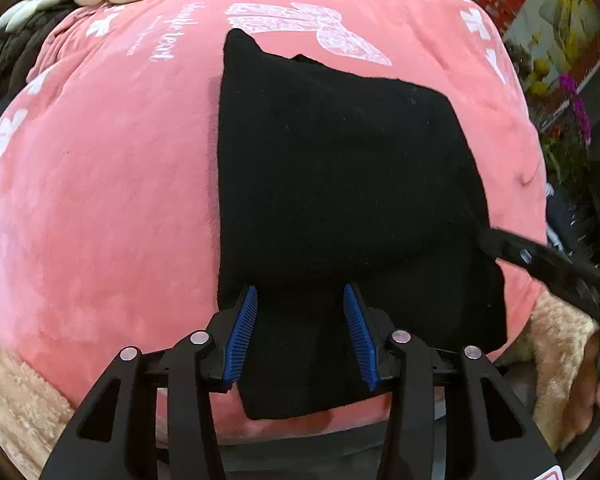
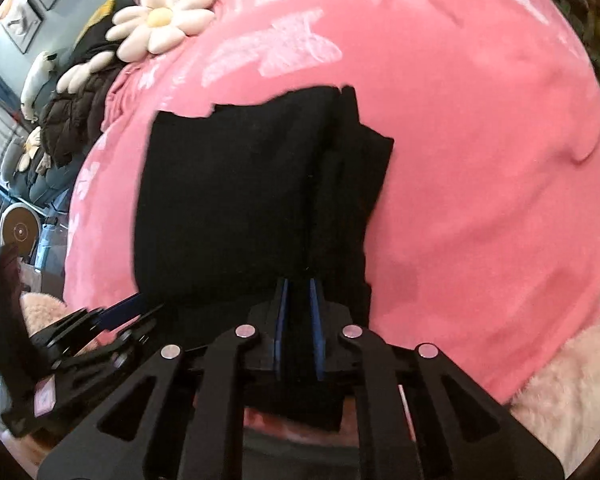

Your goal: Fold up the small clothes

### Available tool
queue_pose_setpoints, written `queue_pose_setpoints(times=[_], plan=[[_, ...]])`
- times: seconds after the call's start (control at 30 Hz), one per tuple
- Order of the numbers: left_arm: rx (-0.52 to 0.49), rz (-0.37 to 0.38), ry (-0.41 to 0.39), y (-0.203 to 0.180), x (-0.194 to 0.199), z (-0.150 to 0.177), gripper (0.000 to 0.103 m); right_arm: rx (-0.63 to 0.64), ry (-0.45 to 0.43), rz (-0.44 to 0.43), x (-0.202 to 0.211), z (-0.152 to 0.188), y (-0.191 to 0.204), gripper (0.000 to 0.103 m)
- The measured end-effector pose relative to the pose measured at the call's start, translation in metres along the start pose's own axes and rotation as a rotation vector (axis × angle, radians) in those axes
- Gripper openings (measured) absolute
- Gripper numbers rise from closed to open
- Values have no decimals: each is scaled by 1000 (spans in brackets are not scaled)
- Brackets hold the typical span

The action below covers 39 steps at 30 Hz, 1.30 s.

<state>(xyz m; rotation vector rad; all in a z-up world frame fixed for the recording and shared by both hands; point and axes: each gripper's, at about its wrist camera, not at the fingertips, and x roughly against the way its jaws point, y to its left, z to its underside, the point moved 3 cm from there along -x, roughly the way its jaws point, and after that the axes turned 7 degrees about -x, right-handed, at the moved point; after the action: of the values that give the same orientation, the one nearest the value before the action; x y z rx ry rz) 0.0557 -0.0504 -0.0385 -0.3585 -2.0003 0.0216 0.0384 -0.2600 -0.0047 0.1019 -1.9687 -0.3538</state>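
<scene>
Your black garment [image 1: 340,184], lying folded near the pink blanket's [image 1: 100,200] front edge, is soft and limp: left tool [image 1: 300,332] spread over its hem, right tool [image 2: 299,320] pinching that edge, so grip corners.

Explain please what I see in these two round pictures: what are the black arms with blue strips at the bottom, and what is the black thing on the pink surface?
No robot is here. A person holds a hand tool in each hand, and each tool has two fingers with blue pads and its own wide-angle camera, which bends the picture round. One picture looks along the left gripper, the other along the right gripper.

The black thing is a small black garment, partly folded, lying on a pink blanket with white prints. A daisy-shaped cushion lies at the far edge.

The left fingers stand open, one on each side of a strip of the garment, not pressing it. The right fingers are nearly closed and seem to pinch the garment's near edge.
</scene>
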Motion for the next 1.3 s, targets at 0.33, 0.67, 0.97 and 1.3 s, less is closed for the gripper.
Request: queue_pose_setpoints(times=[0.33, 0.67, 0.97, 1.3], plan=[[50, -24, 3, 11, 13, 14, 52, -20, 94, 61, -10, 33, -5, 17], [52, -64, 10, 9, 18, 22, 53, 7, 162, 103, -26, 47, 0, 40], [49, -104, 23, 9, 20, 27, 59, -30, 141, 75, -18, 44, -7, 27], [23, -124, 50, 3, 21, 35, 71, -46, 167, 33, -29, 43, -2, 3]])
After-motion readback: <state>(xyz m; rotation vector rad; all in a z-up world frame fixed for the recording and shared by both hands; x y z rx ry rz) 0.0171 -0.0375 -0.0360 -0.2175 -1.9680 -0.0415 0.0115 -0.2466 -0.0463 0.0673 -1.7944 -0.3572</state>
